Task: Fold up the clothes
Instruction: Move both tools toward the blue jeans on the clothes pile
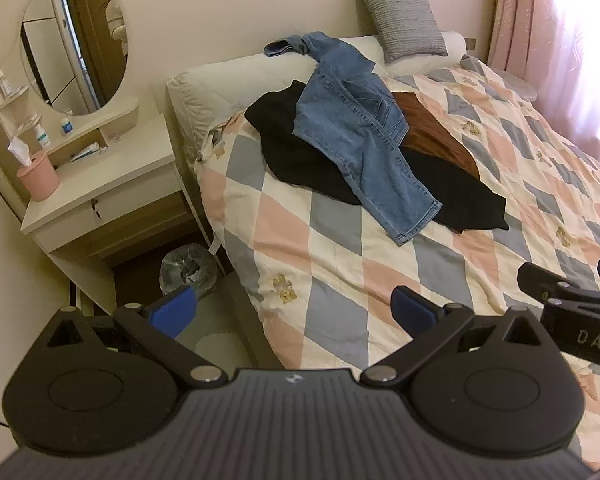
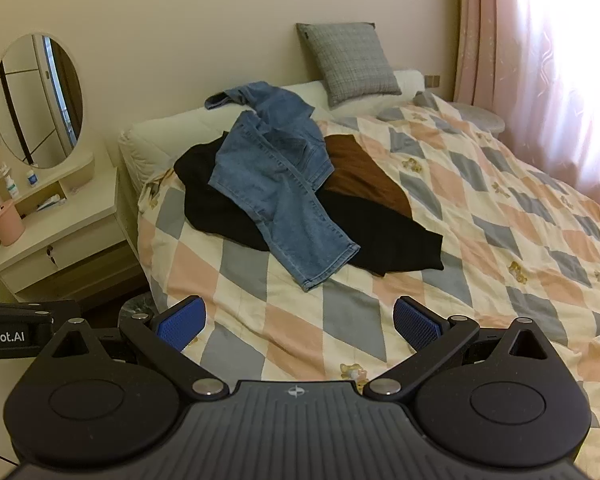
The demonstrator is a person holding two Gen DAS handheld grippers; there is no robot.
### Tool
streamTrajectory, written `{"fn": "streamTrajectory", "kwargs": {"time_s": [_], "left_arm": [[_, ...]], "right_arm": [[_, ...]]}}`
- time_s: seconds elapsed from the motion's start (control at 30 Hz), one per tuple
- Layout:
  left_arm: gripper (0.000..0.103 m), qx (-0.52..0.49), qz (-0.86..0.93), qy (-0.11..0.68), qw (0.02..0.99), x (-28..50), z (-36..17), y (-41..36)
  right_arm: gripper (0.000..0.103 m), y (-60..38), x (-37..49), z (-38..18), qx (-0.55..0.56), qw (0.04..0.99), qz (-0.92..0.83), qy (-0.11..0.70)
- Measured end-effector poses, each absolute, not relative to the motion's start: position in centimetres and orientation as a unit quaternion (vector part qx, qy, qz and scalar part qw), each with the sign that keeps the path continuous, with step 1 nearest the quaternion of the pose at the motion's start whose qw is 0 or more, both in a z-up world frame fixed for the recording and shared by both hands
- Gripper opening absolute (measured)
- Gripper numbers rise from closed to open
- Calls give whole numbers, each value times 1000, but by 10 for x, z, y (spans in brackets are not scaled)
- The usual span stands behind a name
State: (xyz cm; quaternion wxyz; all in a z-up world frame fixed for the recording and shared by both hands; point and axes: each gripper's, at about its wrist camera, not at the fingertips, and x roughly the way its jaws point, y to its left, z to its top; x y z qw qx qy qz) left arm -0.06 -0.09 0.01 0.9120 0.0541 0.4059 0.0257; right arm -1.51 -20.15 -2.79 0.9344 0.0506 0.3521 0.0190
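A pile of clothes lies on the bed's checked quilt. Blue jeans lie on top, one leg pointing toward me. Under them is a black garment and a brown garment. In the right wrist view the jeans, black garment and brown garment show the same way. My left gripper is open and empty, held above the bed's near left corner. My right gripper is open and empty above the quilt, short of the pile.
A white nightstand with an oval mirror, a pink tissue holder and bottles stands left of the bed. A bin sits on the floor beside it. A grey cushion leans at the headboard. Pink curtains hang at the right.
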Motion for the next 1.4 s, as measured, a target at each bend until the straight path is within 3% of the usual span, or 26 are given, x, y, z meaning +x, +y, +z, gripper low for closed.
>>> {"fn": "streamTrajectory", "kwargs": {"time_s": [1.07,1.4], "left_arm": [[102,-23,38,414,909,-20,-2,-36],[102,-6,41,415,909,-16,2,-49]], "right_arm": [[103,-259,-4,-31,59,941,48,329],[103,-276,2,-35,74,942,59,321]]}}
